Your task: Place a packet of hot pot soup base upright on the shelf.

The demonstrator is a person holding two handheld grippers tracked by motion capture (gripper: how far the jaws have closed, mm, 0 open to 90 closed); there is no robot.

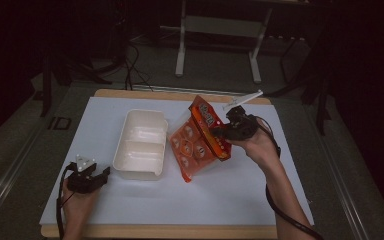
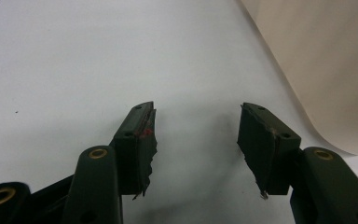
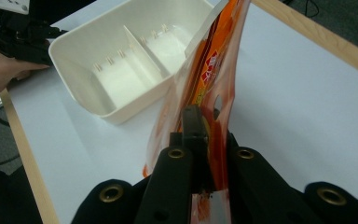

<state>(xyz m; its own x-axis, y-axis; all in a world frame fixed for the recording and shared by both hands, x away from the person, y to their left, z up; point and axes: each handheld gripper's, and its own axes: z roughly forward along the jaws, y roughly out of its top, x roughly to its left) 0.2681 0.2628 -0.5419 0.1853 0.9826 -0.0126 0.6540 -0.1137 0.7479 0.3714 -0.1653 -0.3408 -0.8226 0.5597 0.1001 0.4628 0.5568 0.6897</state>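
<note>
Packing looks to be at its midpoint: the orange snack bag (image 1: 199,140) is picked up but not yet in the white bin (image 1: 141,144). The right tongs (image 1: 219,132) are clamped shut on the bag's upper edge and hold it tilted, with its bottom corner near the worktop (image 1: 290,165), just beside the bin at the bin's 3 o'clock. Both of the bin's compartments lie empty, so lowering the bag in and letting go is, by my reading, what remains. The left tongs (image 1: 101,174) rest on the worktop at the bin's 8 o'clock, jaws spread wide with nothing between them.

The bag is glossy, crinkled film, orange with clear windows showing round pieces inside; it is flat and floppy, and will likely sag when moved. The bin is smooth, rigid plastic, a rounded rectangle with a slotted divider across its middle. The worktop is matte white with a pale wooden rim.
</note>
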